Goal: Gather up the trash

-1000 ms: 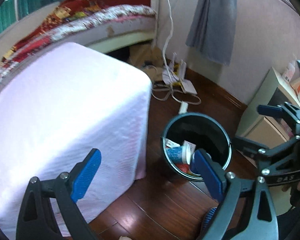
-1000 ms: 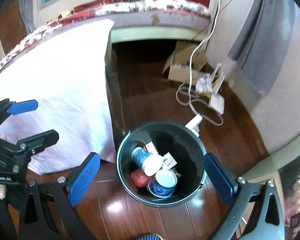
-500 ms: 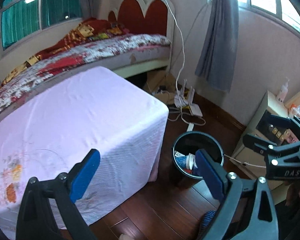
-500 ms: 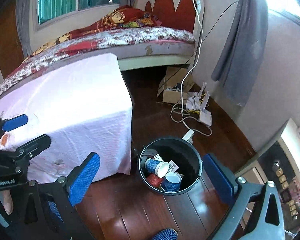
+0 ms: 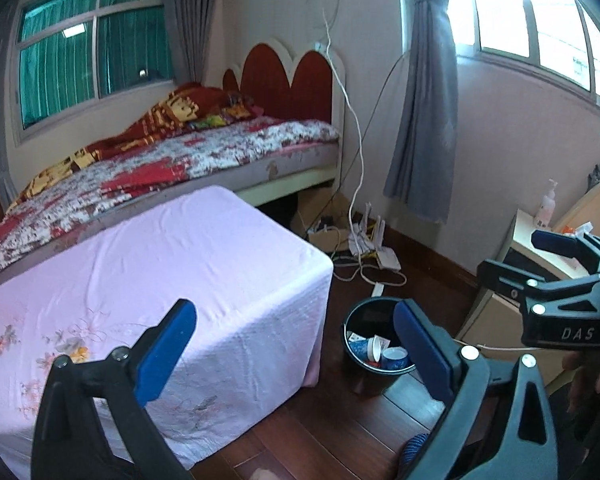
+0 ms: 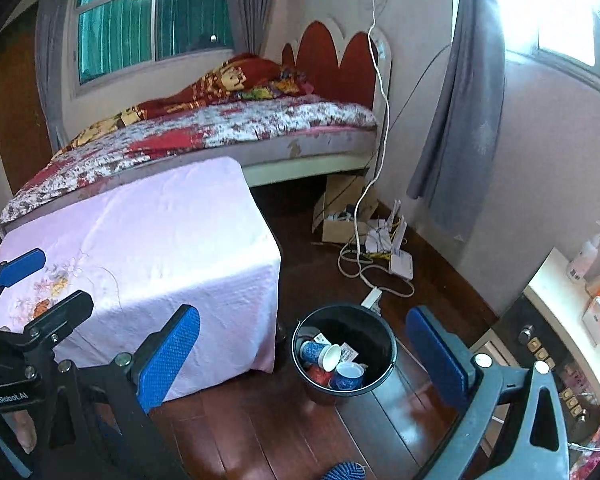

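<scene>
A black trash bin (image 5: 360, 312) (image 6: 376, 330) stands on the wooden floor beside the pink-covered table (image 5: 180, 280) (image 6: 160, 248). It holds blue paper cups (image 6: 320, 354), a red wrapper and scraps of paper. My left gripper (image 5: 294, 344) is open and empty, raised well above the table corner and the bin. My right gripper (image 6: 302, 354) is open and empty, high above the bin. The right gripper also shows at the right edge of the left wrist view (image 5: 556, 264), and the left gripper shows at the left edge of the right wrist view (image 6: 32, 280).
A bed (image 5: 188, 160) with a red headboard stands behind the table. A cardboard box (image 6: 340, 212), a router and white cables (image 6: 364, 264) lie on the floor by the grey curtain (image 5: 420, 120). A cabinet (image 6: 556, 320) with a bottle on it stands at right.
Both grippers have risen and pulled back from the bin, so it looks smaller and much more of the room shows. Both stay open and empty.
</scene>
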Demonstrator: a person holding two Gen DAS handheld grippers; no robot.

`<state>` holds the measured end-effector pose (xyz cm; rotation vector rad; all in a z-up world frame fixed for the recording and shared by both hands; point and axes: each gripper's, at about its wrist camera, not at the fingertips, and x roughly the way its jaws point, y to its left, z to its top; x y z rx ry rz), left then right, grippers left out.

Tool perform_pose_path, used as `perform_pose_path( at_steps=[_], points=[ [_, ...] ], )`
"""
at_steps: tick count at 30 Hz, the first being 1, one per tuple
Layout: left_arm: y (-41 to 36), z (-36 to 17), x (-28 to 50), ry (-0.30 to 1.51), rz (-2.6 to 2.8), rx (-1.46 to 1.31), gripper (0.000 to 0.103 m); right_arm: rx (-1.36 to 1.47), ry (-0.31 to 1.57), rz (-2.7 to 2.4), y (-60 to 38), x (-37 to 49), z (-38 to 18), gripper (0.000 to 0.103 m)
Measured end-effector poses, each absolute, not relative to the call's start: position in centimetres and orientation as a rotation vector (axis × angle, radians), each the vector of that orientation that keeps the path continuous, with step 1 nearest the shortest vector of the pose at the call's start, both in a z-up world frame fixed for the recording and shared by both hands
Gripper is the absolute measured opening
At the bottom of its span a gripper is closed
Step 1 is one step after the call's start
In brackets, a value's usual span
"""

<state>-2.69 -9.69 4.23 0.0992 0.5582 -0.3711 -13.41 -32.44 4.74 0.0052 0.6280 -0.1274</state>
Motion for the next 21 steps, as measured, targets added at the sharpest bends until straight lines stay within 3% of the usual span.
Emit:
perform_pose_path(
  at_steps=[21],
  points=[
    [-8.9, 6.2, -5.4, 0.463, -0.373, 0.104, 0.102, 0.032, 0.545, -0.15, -31.7, -18.1, 7.8, 0.103]
  ],
)
